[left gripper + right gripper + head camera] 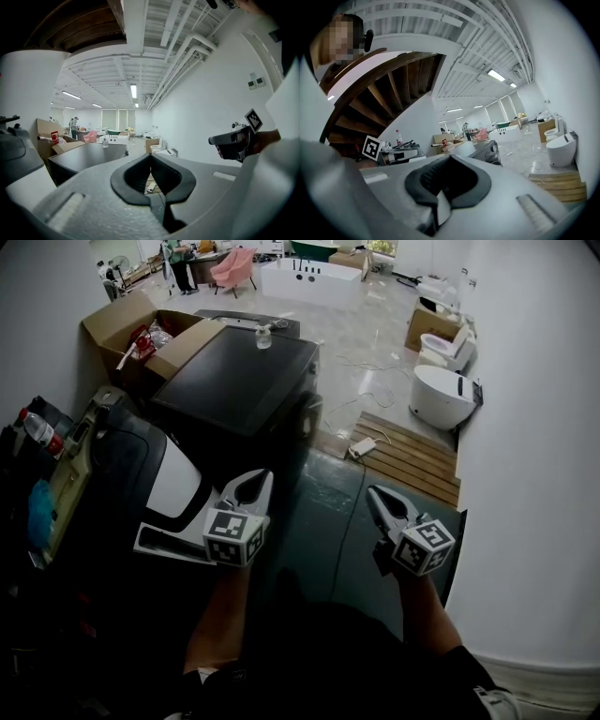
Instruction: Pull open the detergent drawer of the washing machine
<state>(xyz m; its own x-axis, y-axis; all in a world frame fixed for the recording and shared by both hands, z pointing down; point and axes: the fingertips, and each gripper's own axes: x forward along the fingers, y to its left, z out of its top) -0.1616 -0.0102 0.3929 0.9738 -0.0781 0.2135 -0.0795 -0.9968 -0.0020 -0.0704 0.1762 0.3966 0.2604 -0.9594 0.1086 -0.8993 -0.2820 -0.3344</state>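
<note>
Both grippers are held up close at the bottom of the head view, each on a bare forearm, with its marker cube facing up. The left gripper [253, 480] has its jaws pressed together with nothing between them. Its own view shows the dark pads [174, 183] meeting at the tip. The right gripper [375, 493] is closed the same way and is also empty.

The washing machine [239, 381] stands ahead of the left jaws and slightly to their left. It is a boxy unit with a flat, glossy black top and a dark front that lies in shadow. The detergent drawer cannot be picked out on that front from any view. Both pairs of jaws are apart from the machine, and the right jaws point past its right side over grey floor.

A small clear bottle [263, 337] stands upright on the far edge of the machine's top. Beyond the machine, to the left of the left jaws, an open cardboard box [117, 320] has its flaps spread. A red-and-white package [143, 341] and some clear plastic lie inside it.

Far ahead of both jaws is a white bathtub [309, 282], and I cannot tell what it holds. A white toilet [441, 395] sits ahead of the right jaws and to their right. A slatted wooden board [410, 457] lies on the floor between that toilet and the right jaws.
</note>
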